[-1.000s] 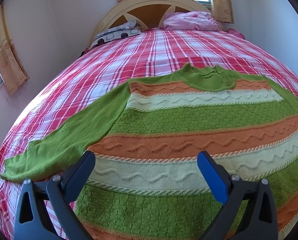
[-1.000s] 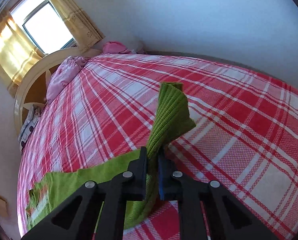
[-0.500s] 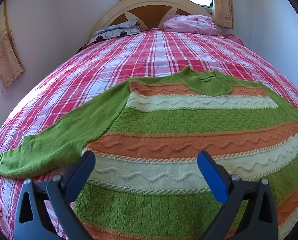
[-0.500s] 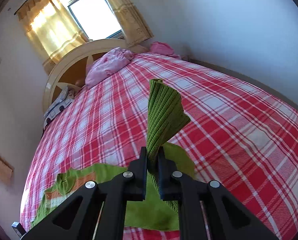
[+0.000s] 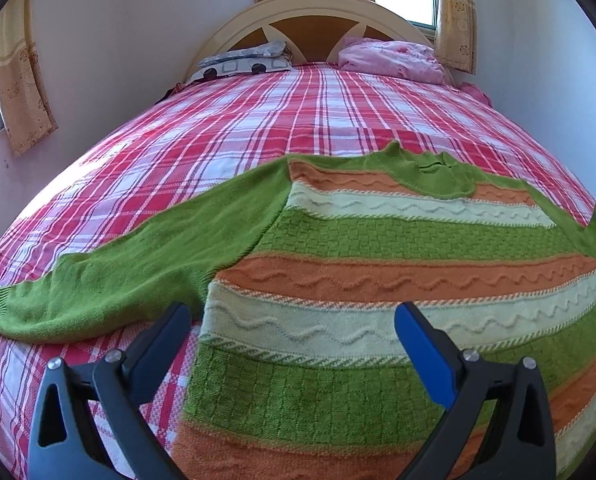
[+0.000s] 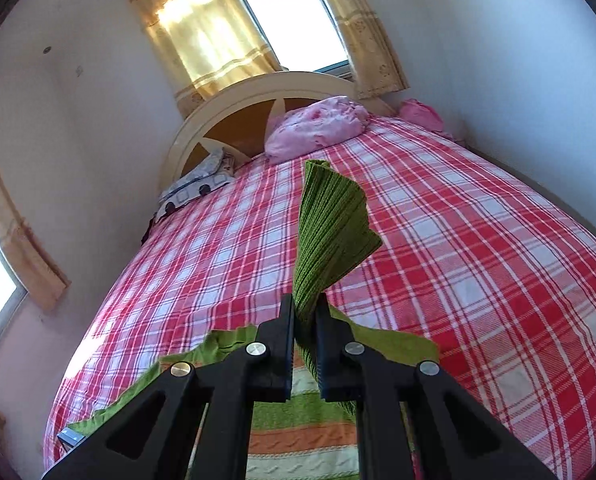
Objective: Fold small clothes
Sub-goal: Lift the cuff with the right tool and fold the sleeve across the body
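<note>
We see sweater (image 5: pixel 378 248) flat on bed (image 5: pixel 258 120) | right gripper (image 6: pixel 305 312) clenched on its lifted sleeve (image 6: pixel 330 232) | left gripper (image 5: pixel 294 320) gapes above sweater, holding nothing

Red plaid bed (image 5: pixel 258 128), striped sweater (image 5: pixel 378 264) spread flat, pink pillow (image 5: pixel 394 60), patterned pillow (image 5: pixel 246 62) by headboard

Plaid bed (image 5: pixel 258 128), pink pillow (image 6: pixel 318 124)

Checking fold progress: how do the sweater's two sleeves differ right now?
The left sleeve lies flat on the plaid bedspread, untouched; the right sleeve is lifted off it. The right hand-held gripper is shut on the right sleeve; the open left hand-held gripper holds nothing. Both are plain green knit.
</note>
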A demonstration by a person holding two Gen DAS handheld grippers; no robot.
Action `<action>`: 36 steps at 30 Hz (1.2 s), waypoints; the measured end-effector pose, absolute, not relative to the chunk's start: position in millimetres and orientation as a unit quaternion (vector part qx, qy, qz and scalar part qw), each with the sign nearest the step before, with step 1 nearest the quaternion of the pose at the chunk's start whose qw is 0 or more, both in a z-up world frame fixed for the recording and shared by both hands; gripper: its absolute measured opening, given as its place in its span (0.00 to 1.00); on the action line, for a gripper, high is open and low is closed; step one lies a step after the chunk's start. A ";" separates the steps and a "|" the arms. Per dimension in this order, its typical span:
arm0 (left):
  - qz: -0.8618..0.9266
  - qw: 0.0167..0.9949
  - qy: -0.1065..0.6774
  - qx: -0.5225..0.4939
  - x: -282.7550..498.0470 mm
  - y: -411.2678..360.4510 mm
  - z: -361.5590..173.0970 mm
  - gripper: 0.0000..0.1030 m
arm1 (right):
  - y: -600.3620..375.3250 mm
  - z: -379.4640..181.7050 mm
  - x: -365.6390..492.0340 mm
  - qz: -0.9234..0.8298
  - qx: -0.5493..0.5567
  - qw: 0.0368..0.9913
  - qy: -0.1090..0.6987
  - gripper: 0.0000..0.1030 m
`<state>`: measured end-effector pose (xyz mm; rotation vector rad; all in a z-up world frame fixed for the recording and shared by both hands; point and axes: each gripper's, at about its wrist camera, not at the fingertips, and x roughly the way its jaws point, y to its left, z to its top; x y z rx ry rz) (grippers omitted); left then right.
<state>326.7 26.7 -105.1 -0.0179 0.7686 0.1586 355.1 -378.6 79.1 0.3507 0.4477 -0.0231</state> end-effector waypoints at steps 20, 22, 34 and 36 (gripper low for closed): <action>0.088 0.925 0.367 -0.044 316.1 46.7 -109.0 1.00 | -194.5 51.0 422.8 0.118 0.088 0.957 0.249 0.08; 0.089 0.925 0.367 -0.047 314.9 48.5 -108.8 1.00 | -171.4 19.3 431.8 0.123 0.068 0.954 0.265 0.08; 0.092 0.927 0.365 -0.003 306.4 65.0 -87.4 1.00 | -176.7 -94.6 400.7 0.153 -0.006 0.907 0.392 0.59; 0.103 0.928 0.358 0.012 318.0 64.6 -78.1 1.00 | -199.3 -90.7 393.1 0.139 0.003 0.911 0.389 0.59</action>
